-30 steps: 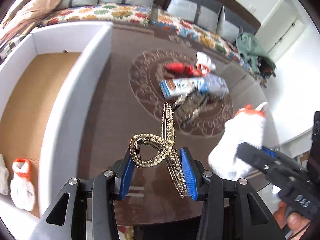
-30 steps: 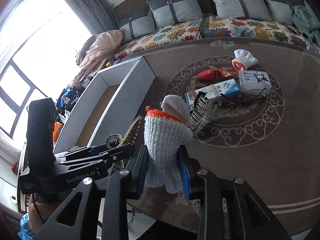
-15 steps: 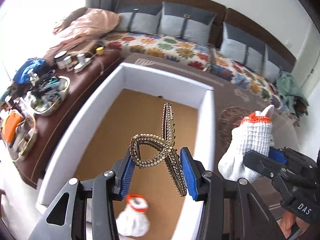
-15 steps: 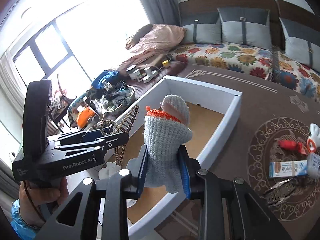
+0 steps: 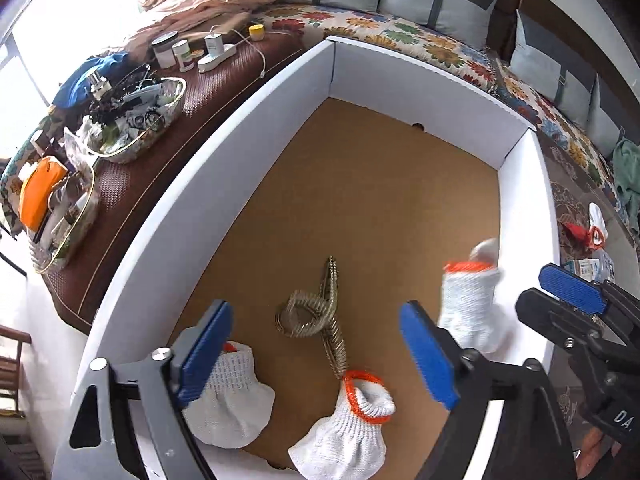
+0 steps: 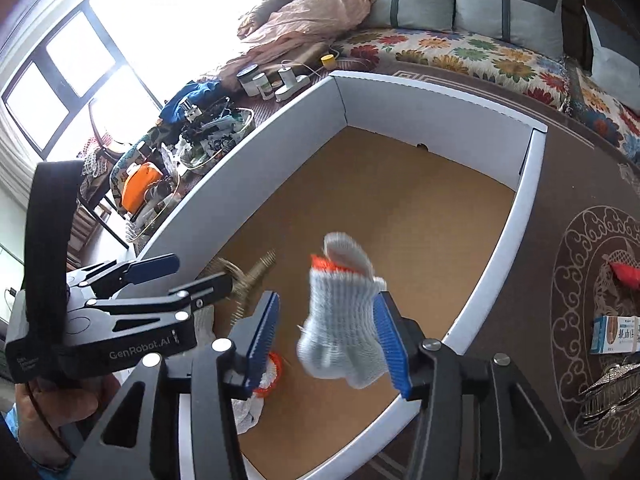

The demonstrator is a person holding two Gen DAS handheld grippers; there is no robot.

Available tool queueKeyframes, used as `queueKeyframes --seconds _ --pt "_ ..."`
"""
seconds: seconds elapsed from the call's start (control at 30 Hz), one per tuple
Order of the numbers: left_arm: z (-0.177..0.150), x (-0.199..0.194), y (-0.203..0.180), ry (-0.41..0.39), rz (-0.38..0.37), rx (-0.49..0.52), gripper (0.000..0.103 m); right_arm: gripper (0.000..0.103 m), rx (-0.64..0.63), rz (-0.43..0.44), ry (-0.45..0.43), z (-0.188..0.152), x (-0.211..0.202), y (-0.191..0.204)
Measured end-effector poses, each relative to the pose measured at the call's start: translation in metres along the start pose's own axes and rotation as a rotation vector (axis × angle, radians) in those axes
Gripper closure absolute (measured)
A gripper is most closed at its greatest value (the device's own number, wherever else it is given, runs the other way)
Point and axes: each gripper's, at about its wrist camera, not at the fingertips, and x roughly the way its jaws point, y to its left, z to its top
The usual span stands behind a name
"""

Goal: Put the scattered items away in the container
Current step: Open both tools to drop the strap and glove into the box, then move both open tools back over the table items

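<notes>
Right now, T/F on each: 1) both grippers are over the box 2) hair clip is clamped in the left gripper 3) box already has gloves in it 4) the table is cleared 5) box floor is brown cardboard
1) True: the left gripper and right gripper are both above the white box.
2) False: its jaws are opening and the gold hair clip is loose between them.
3) True: two white gloves lie on its floor.
4) False: a medicine carton and a red item remain on the table.
5) True.
</notes>
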Motion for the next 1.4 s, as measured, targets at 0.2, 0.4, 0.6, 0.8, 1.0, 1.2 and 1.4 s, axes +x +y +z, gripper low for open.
queueKeyframes --seconds 0.2,0.4,0.6,0.8,1.0,1.2,1.4 --pt "-0.001 -0.013 0.008 -0.025 0.002 -0.043 0.015 0.051 0.076 0.025 -0.03 0.004 -0.014 -0.014" --pt "-0.004 -0.036 -0.015 -0.06 -0.054 -0.017 0.015 0.051 0.122 0.058 -0.073 -0.01 -0.037 -0.018" --pt "-0.018 -0.06 -0.058 -0.087 -0.101 0.052 0.015 0.051 0.193 0.076 -0.099 -0.045 -0.059 -0.035" --pt "-0.045 -0.087 -0.113 -0.096 -0.162 0.151 0.015 0.051 0.311 0.068 -0.137 -0.095 -0.095 -0.081" --pt "-0.083 -0.098 -0.19 -0.083 -0.241 0.264 0.015 0.051 0.447 0.006 -0.147 -0.166 -0.129 -0.141" --pt "-0.126 -0.059 -0.279 -0.018 -0.314 0.413 0.015 0.051 0.608 -0.056 -0.15 -0.244 -0.158 -0.204" --pt "-0.124 -0.03 -0.347 -0.11 -0.316 0.612 0.015 0.051 0.719 -0.091 -0.217 -0.293 -0.194 -0.249"
